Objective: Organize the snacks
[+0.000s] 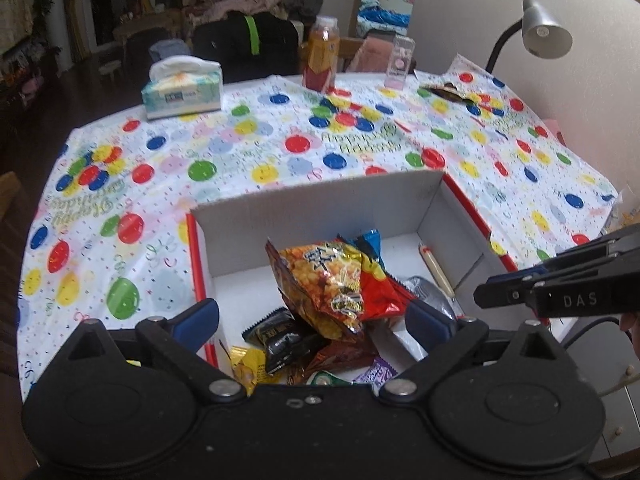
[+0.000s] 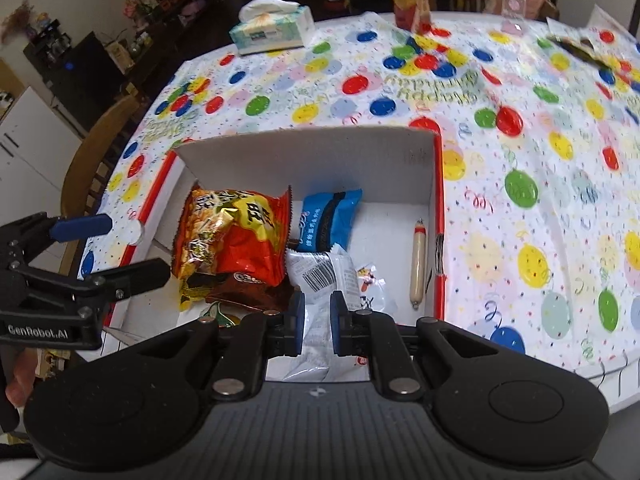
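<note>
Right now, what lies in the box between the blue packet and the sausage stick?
Bare white box floor. In the right wrist view, the blue packet and sausage stick lie apart with nothing between them.

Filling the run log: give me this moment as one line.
left gripper: open over box | right gripper: narrow, white packet between pads, grip unclear | snacks piled in box

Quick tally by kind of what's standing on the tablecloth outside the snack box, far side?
Tissue box: 1
Drink bottle: 1
Clear plastic box: 1
Dark wrapper: 1
Total: 4
</note>
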Demonstrator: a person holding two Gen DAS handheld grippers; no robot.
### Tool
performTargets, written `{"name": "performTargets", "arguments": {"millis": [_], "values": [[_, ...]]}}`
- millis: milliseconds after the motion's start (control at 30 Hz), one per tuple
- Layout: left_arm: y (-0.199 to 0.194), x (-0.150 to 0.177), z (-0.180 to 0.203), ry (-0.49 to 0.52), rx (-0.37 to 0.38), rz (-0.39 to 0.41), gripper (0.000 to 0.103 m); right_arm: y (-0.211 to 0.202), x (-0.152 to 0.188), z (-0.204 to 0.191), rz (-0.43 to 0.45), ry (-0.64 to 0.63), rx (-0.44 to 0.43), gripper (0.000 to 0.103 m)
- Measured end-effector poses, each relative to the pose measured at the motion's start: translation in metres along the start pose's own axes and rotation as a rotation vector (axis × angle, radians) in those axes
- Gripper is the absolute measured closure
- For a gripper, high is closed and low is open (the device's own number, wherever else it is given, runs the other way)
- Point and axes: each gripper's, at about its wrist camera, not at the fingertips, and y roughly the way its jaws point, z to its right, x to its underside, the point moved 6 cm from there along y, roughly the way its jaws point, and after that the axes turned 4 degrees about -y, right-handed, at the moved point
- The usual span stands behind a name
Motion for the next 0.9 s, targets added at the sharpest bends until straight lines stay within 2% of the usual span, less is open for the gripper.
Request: {"name": "performTargets", "arguments": {"millis": [333,400,500,533,567,733,900], "values": [[-0.021,-0.002,0.012,-0.052,-0.048,0.056,0.001,-0.022,0.000,0.001,0.073,-0.074,0.031,0.090],[-0.022,-0.002,0.015,-0.061,-0.054,0.058,0.001,-0.026,-0.001,0.002,0.092,-0.081,0.037,0.088],[-0.024,-0.001,0.017,-0.085,-0.071,0.064,0.000,-0.031,-0.002,0.004,0.129,-0.089,0.052,0.060],[-0.025,-0.001,0.017,-0.092,-0.076,0.069,0.000,-0.033,-0.003,0.004,0.144,-0.093,0.059,0.042],[-0.025,-0.001,0.017,-0.101,-0.081,0.074,0.000,-0.035,-0.004,0.004,0.159,-0.096,0.062,0.030],[-0.027,0.000,0.019,-0.134,-0.083,0.079,0.000,-0.040,-0.005,0.003,0.192,-0.098,0.057,0.026],[-0.031,0.003,0.021,-0.148,-0.096,0.087,0.000,-0.044,0.001,0.000,0.222,-0.091,0.055,0.014]]}}
